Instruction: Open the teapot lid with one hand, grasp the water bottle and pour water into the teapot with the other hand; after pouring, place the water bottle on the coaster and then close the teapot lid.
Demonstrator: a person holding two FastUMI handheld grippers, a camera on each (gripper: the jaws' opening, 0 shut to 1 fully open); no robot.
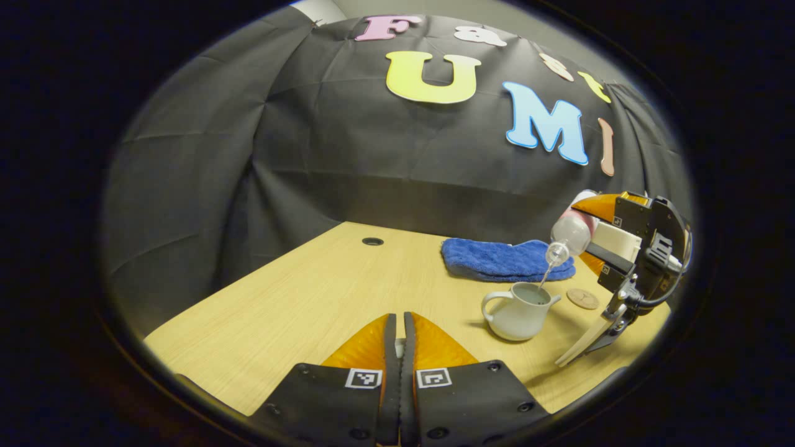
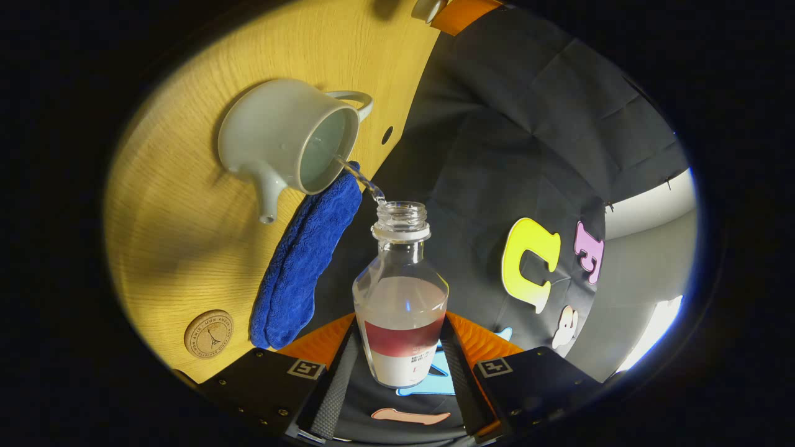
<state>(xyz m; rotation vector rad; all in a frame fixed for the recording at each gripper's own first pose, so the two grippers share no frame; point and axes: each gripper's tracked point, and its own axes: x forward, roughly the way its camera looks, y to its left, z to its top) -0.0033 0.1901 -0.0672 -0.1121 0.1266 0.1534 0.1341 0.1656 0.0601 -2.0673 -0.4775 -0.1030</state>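
- Two fingers of my left gripper (image 1: 398, 347) sit pressed together in the left gripper view, likely pinching the lid, barely visible; the teapot (image 1: 517, 313) stands open on the table (image 1: 310, 298), receiving water.
- Right gripper view: my right gripper (image 2: 400, 360) clamps the tilted water bottle (image 2: 400, 298), pouring. Next I judge: upright it, carry to the coaster (image 2: 208, 333). Label text unreadable.

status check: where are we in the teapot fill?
Done: the teapot stands open on the table, no lid on its mouth. In hand: the right claw grips the water bottle, tipped, with a thin stream running into the teapot. The left claw is shut; what it grips can't be seen. Left: finish pouring, stand the bottle on the coaster, close the lid.
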